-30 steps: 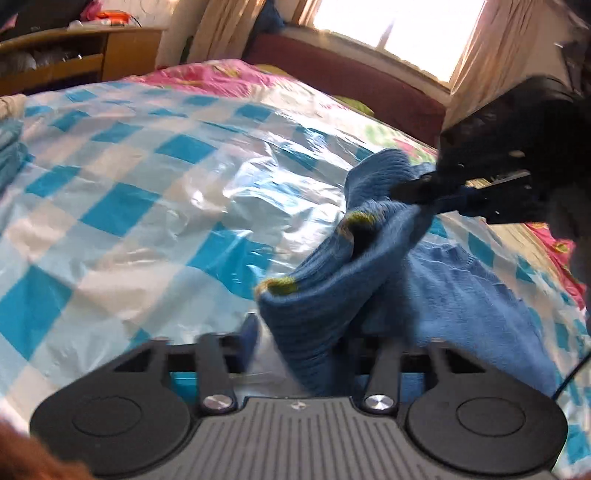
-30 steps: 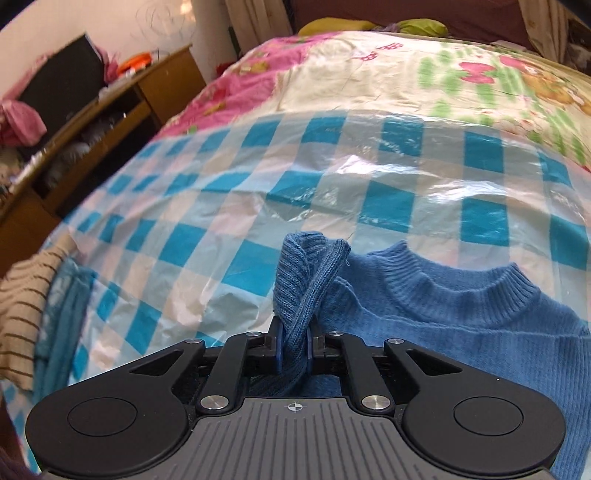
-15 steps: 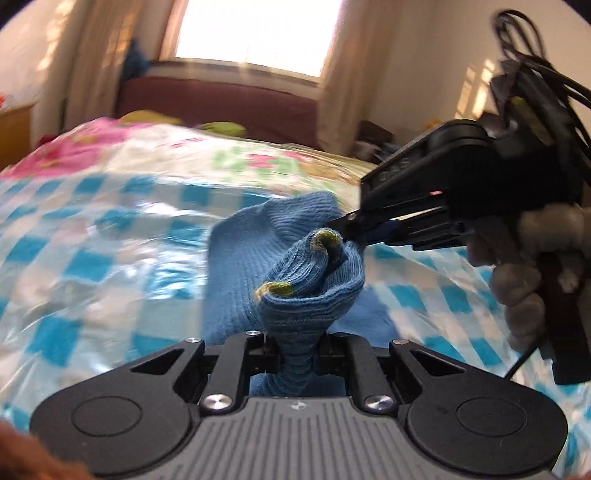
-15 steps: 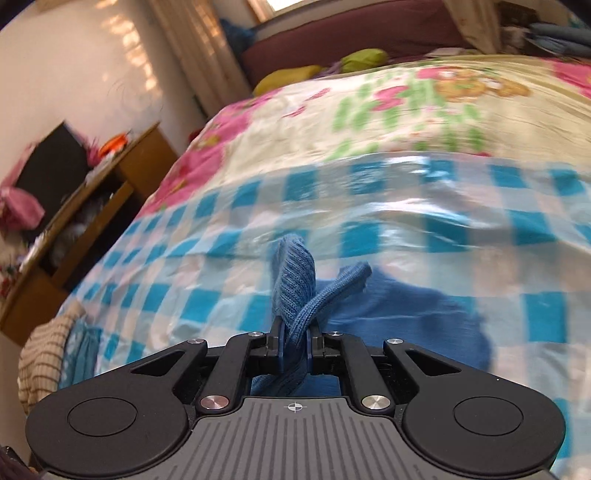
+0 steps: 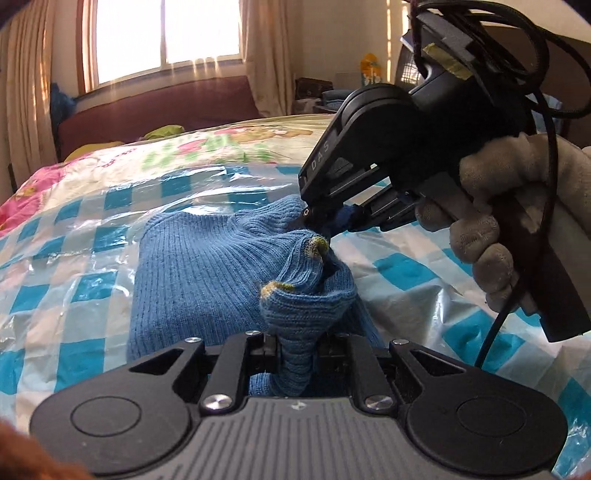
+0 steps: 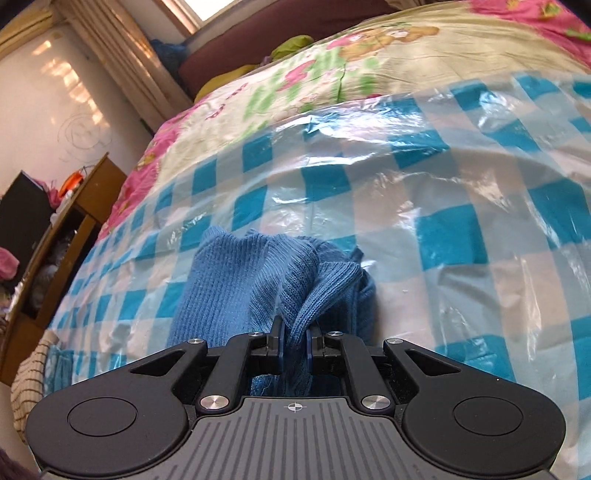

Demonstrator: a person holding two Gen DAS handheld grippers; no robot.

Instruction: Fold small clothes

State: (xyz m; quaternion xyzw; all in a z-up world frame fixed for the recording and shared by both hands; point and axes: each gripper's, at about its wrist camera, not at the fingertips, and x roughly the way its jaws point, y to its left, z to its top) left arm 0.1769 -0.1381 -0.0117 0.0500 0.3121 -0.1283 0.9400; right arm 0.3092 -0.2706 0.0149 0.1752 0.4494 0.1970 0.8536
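A small blue knitted sweater point(image 5: 192, 280) lies bunched on the blue-and-white checked plastic sheet point(image 5: 74, 236) that covers the bed. My left gripper point(image 5: 295, 350) is shut on a gathered edge of it with yellow-green trim. In the left wrist view my right gripper point(image 5: 317, 221), held by a gloved hand point(image 5: 491, 218), pinches another fold just beyond, close to the left one. In its own view the right gripper point(image 6: 294, 343) is shut on a ribbed fold of the sweater point(image 6: 229, 284), which is doubled over to its left.
A floral bedspread point(image 6: 332, 62) shows beyond the sheet, with a maroon headboard point(image 5: 159, 107) and a bright window point(image 5: 162, 33) behind. A wooden shelf unit point(image 6: 74, 225) stands left of the bed. A striped cloth point(image 6: 29, 373) lies at the sheet's near left. A black cable point(image 5: 495, 332) hangs from the right gripper.
Both grippers have swept sideways across the bed with their folds of the sweater and come close together. The sweater is now doubled into a narrower bundle. The left gripper rolled and shut tighter.
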